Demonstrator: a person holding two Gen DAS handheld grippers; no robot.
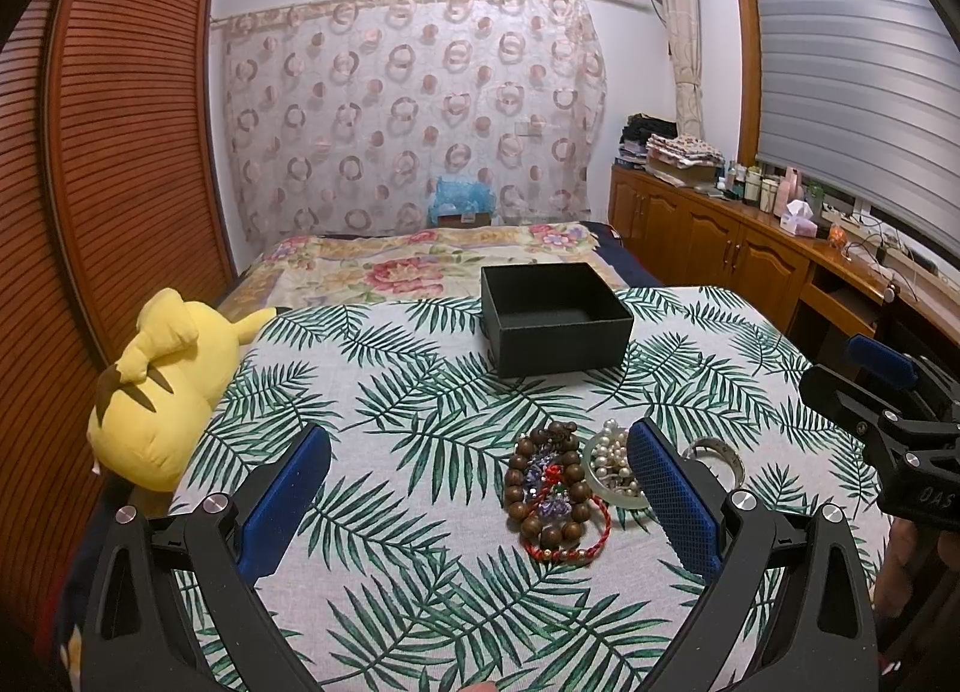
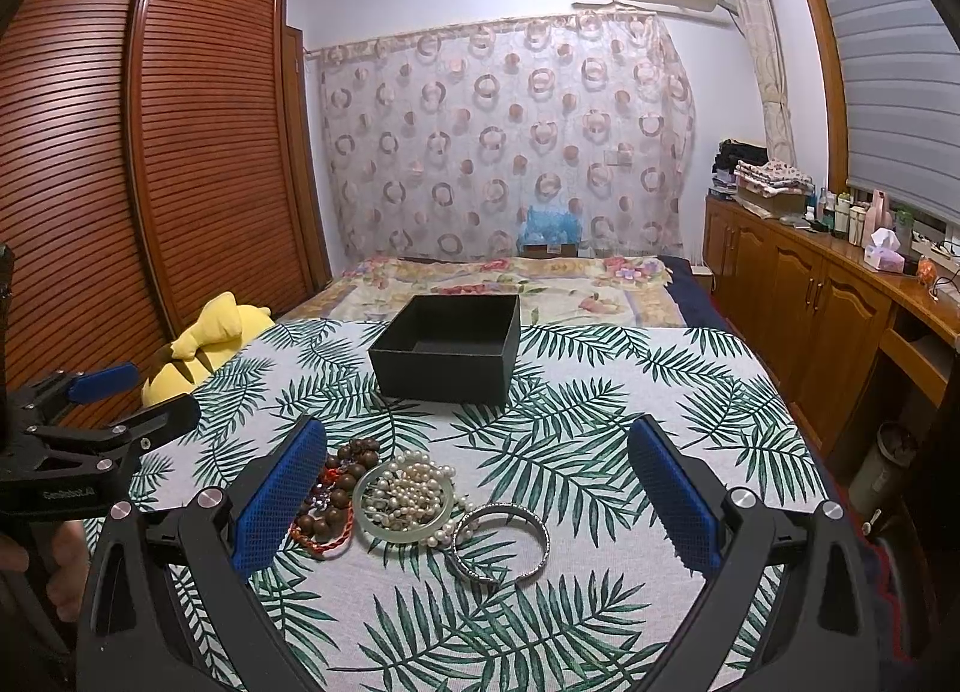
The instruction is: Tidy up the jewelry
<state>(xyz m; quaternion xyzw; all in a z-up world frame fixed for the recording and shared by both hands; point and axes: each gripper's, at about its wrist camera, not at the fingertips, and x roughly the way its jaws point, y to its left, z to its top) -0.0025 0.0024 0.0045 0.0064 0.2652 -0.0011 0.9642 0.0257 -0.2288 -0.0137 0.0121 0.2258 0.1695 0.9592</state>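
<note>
A pile of jewelry lies on the leaf-print cloth (image 1: pixel 420 392): a brown wooden bead bracelet (image 1: pixel 543 482) (image 2: pixel 345 467), a red cord bracelet (image 1: pixel 576 548), a pearl string (image 2: pixel 411 485) inside a pale jade bangle (image 2: pixel 408 533), and a silver bangle (image 2: pixel 501 542) (image 1: pixel 717 449). An open black box (image 1: pixel 555 317) (image 2: pixel 447 347) stands behind them, empty. My left gripper (image 1: pixel 480 503) is open above the cloth with the wooden beads between its fingers. My right gripper (image 2: pixel 477 503) is open above the pearls and silver bangle.
A yellow plush toy (image 1: pixel 162 386) lies at the cloth's left edge. A bed with a floral cover (image 1: pixel 420 254) is behind. Wooden cabinets (image 1: pixel 720 248) with bottles run along the right. A slatted wardrobe (image 1: pixel 120 152) stands left.
</note>
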